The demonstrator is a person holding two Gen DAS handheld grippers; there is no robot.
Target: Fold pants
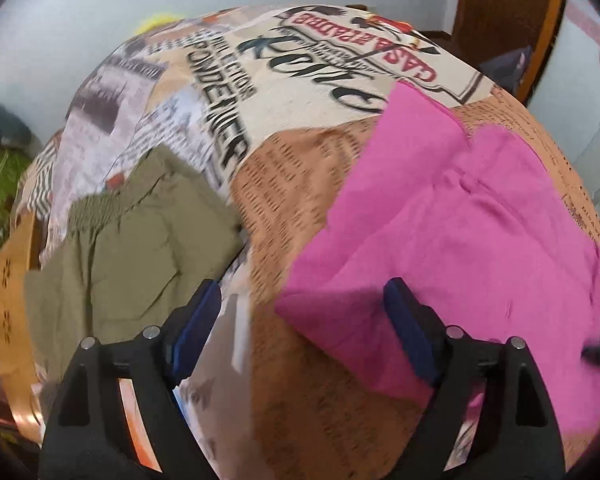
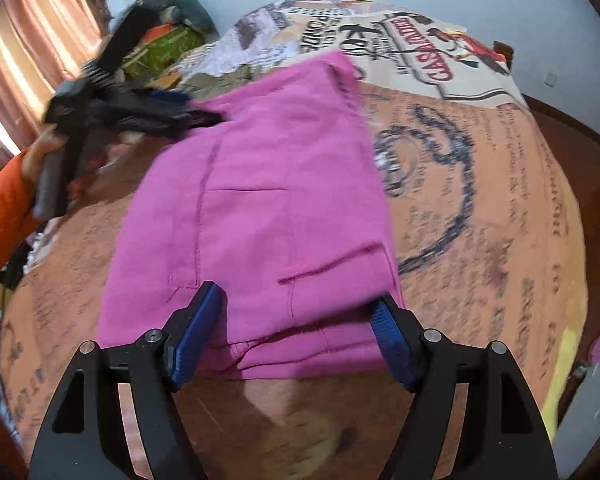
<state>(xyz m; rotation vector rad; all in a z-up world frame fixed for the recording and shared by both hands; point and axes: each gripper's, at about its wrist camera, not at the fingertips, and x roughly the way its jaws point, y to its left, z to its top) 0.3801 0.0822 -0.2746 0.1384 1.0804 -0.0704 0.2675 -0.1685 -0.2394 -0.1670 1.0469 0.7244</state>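
Pink pants (image 1: 452, 216) lie folded on the printed bedspread (image 1: 308, 184); they also show in the right wrist view (image 2: 260, 208), folded into a rough rectangle with pocket seams showing. My left gripper (image 1: 300, 300) is open above the pants' left edge, holding nothing. It shows from outside in the right wrist view (image 2: 196, 114), at the pants' far left corner. My right gripper (image 2: 300, 312) is open over the pants' near edge, empty. Its fingertip (image 1: 598, 354) shows blurred at the right in the left wrist view.
Folded olive-green pants (image 1: 132, 240) lie on the bed to the left of the pink ones. A wooden bed frame (image 1: 12, 312) runs along the left. A green box (image 2: 160, 50) and grey soft toy (image 2: 172, 4) sit by the wall. A wooden door (image 1: 508, 16) stands far right.
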